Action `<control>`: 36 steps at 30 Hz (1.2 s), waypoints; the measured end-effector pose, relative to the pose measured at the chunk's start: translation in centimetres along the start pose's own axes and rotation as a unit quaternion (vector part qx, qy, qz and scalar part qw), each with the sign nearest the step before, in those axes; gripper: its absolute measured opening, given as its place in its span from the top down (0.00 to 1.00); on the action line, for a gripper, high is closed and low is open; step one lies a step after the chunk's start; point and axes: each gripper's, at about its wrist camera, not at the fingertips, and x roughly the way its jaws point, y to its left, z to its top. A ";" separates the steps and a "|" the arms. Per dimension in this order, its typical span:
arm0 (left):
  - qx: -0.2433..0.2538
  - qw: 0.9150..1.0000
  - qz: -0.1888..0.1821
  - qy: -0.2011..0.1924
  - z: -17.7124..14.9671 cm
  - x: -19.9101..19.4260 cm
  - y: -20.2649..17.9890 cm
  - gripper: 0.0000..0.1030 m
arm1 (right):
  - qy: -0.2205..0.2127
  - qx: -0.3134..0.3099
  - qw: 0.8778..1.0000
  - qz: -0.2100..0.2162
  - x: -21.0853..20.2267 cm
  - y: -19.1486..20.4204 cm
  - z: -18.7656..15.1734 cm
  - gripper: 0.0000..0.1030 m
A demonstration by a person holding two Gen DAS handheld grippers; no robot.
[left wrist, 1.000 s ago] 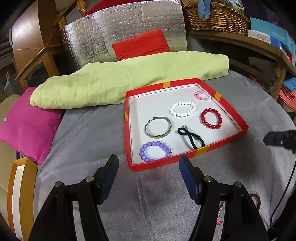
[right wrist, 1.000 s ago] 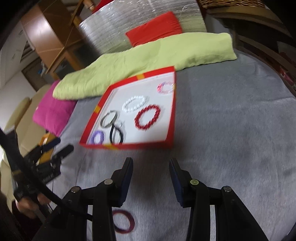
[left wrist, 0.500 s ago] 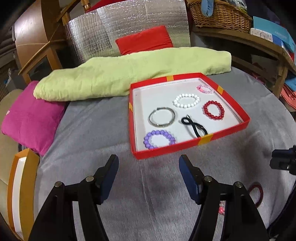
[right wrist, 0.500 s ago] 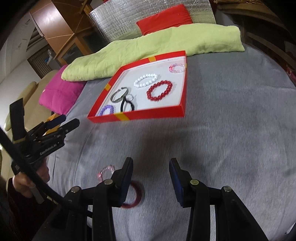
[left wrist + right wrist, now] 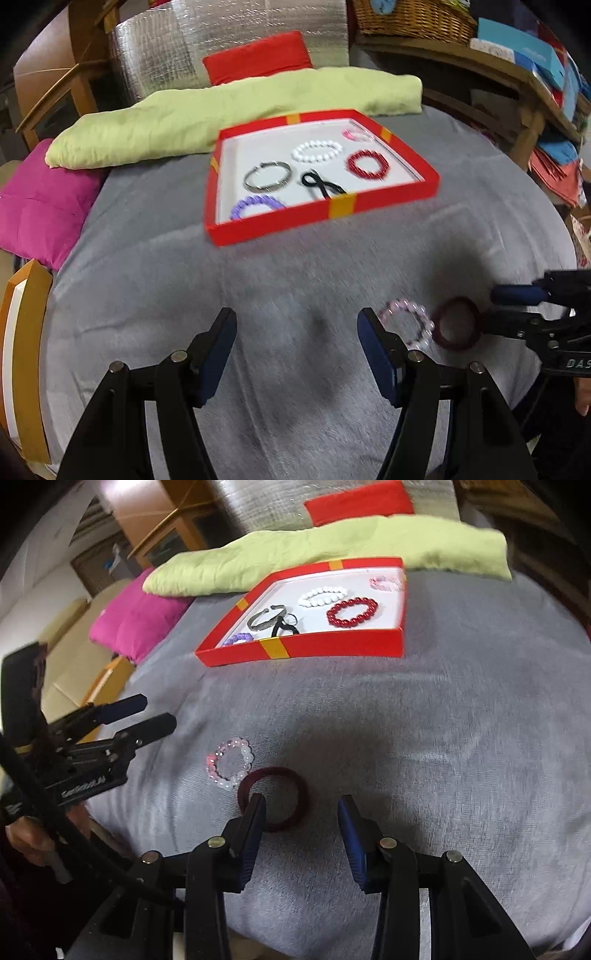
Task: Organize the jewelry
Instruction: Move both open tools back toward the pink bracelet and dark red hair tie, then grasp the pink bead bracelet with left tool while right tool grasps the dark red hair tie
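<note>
A red tray [image 5: 384, 201] [image 5: 332, 648] on the grey cloth holds several bracelets: purple [image 5: 256, 205], silver [image 5: 266, 176], white [image 5: 317, 151], red [image 5: 367, 164], pink [image 5: 356, 134], plus a black hair tie [image 5: 321, 186]. A pale pink bead bracelet [image 5: 229, 762] [image 5: 408, 323] and a dark red ring [image 5: 273, 798] [image 5: 458, 323] lie side by side on the cloth nearer me. My right gripper [image 5: 301, 812] stands open just above the dark red ring, its left finger over the ring's near edge. My left gripper [image 5: 297, 332] is open and empty, left of the pink bracelet.
A long lime-green cushion [image 5: 229, 114] lies behind the tray, a magenta pillow [image 5: 40, 206] at the left edge. A wooden shelf with a wicker basket [image 5: 413, 18] and boxes stands at back right. A hand [image 5: 26, 840] holds the left gripper.
Both grippers have drawn back from the tray and sunk towards the near cloth. The pink bracelet and dark red ring have come fully into view, the ring now before the right fingers.
</note>
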 end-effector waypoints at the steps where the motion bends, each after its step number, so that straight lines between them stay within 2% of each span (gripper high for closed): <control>1: 0.003 1.000 -0.001 0.002 -0.1 0.1 -0.3 0.33 | 0.004 -0.006 1.000 -0.003 0.4 0.2 0.0 0.59; 3: 0.009 1.000 -0.004 0.004 -0.2 0.2 -0.6 0.33 | 0.007 -0.016 1.000 -0.016 1.0 0.6 -0.1 0.70; 5: 0.011 1.000 -0.011 0.004 -0.2 0.3 -0.9 0.33 | 0.005 -0.031 0.999 -0.040 1.5 0.8 -0.1 0.88; 7: 0.011 1.000 -0.024 0.007 -0.2 0.4 -1.0 0.33 | -0.005 -0.037 0.998 -0.058 1.6 0.8 0.0 0.94; 11: 0.007 0.998 -0.061 0.022 -0.3 1.0 -1.5 0.33 | -0.031 -0.001 0.997 -0.071 1.3 -0.8 1.1 0.94; 16: 0.014 0.995 -0.087 0.037 -0.2 2.0 -3.1 0.33 | -0.057 0.092 0.992 -0.069 0.6 -4.1 2.1 0.94; 22: 0.024 0.994 -0.092 0.049 -0.4 2.9 -4.5 0.33 | -0.049 0.115 0.990 -0.067 1.0 -4.6 2.1 0.94; 28: 0.030 0.995 -0.089 0.039 -0.6 3.3 -4.9 0.33 | -0.048 0.129 0.989 -0.054 1.1 -5.1 2.0 0.94; 30: 0.032 0.995 -0.087 0.029 -0.6 3.3 -4.7 0.42 | -0.048 0.129 0.989 -0.055 1.1 -5.1 1.9 0.94; 31: 0.032 0.995 -0.085 0.027 -0.6 3.3 -4.5 0.56 | -0.049 0.128 0.989 -0.056 1.1 -5.0 1.9 0.94; 32: 0.031 0.996 -0.083 0.023 -0.5 3.3 -4.3 0.64 | -0.049 0.127 0.989 -0.058 1.1 -4.9 1.9 0.94; 33: 0.027 0.996 -0.083 0.021 -0.4 3.3 -4.0 0.66 | -0.051 0.125 0.989 -0.058 1.0 -4.8 1.9 0.94; 35: 0.015 0.996 -0.080 0.018 -0.1 3.5 -3.2 0.77 | -0.055 0.120 0.990 -0.055 1.0 -4.5 2.0 0.92; 36: 0.010 0.997 -0.078 0.017 0.0 3.6 -2.8 0.78 | -0.056 0.115 0.990 -0.054 1.1 -4.3 2.2 0.92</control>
